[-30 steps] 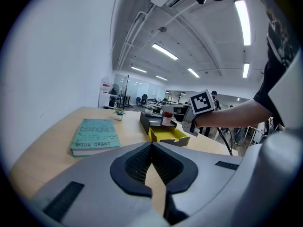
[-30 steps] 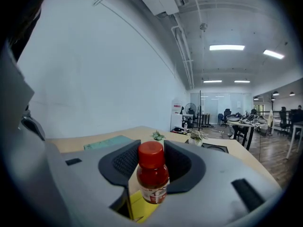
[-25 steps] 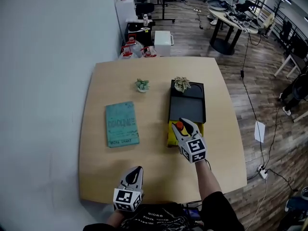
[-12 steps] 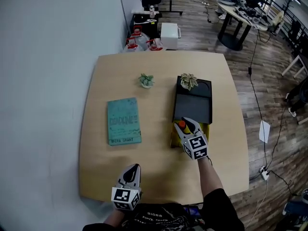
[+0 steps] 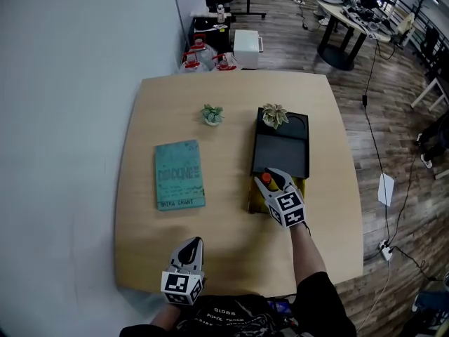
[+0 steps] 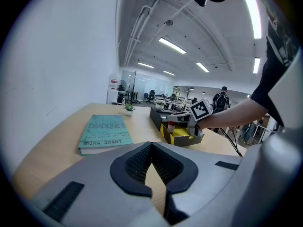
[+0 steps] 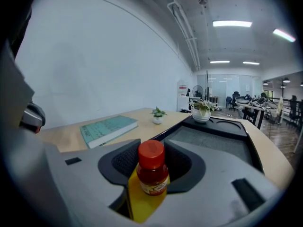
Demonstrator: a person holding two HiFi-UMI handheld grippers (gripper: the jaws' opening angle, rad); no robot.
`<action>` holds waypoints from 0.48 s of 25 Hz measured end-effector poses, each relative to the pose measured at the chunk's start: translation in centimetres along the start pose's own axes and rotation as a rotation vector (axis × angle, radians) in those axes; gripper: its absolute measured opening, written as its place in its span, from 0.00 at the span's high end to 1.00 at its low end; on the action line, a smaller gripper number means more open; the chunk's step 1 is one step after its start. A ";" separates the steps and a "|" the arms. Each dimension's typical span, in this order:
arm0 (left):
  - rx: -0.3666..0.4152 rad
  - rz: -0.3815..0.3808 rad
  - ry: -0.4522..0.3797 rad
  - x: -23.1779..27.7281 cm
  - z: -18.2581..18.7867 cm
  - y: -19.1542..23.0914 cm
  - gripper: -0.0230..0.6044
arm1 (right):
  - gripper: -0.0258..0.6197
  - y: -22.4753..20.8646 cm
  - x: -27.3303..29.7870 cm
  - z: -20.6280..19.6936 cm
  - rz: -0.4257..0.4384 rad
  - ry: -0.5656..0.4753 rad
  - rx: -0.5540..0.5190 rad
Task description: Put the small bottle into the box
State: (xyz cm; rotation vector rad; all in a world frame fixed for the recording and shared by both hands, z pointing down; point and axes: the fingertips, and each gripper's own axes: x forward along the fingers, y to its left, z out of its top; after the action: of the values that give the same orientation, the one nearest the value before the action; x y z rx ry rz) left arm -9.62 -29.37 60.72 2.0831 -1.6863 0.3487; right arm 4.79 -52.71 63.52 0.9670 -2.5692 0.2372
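A: L gripper point(image 5: 191, 247)?
B: Low at near table point(image 5: 231, 237) edge, jaws pinched together, nothing btwn.
A: R gripper point(image 5: 271, 177)?
B: Clamped on small bottle point(image 7: 152, 170), upright, red cap up, right over yellow box point(image 5: 251, 201).
A: Further out?
B: Black tray point(image 5: 280, 154) behind box w/ potted plant point(image 5: 274, 116) at far end; teal book point(image 5: 179, 175) to left.

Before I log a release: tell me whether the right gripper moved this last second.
No. The right gripper, shut on the small bottle, stays over the yellow box by the near edge of the black tray.
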 end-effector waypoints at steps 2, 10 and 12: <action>0.000 0.004 0.005 0.0 -0.5 0.2 0.96 | 0.71 0.1 0.0 0.1 0.005 0.001 -0.007; -0.002 0.015 0.001 -0.2 -0.7 0.5 0.96 | 0.50 1.1 -0.6 0.3 0.022 0.003 -0.034; -0.004 0.016 -0.005 -0.2 -0.5 0.6 0.96 | 0.50 1.2 -1.1 1.5 0.012 -0.027 -0.039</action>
State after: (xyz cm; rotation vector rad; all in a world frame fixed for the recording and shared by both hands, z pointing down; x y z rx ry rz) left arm -10.18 -29.00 61.18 2.0708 -1.7062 0.3453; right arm 4.32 -51.58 61.70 0.9474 -2.5949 0.1773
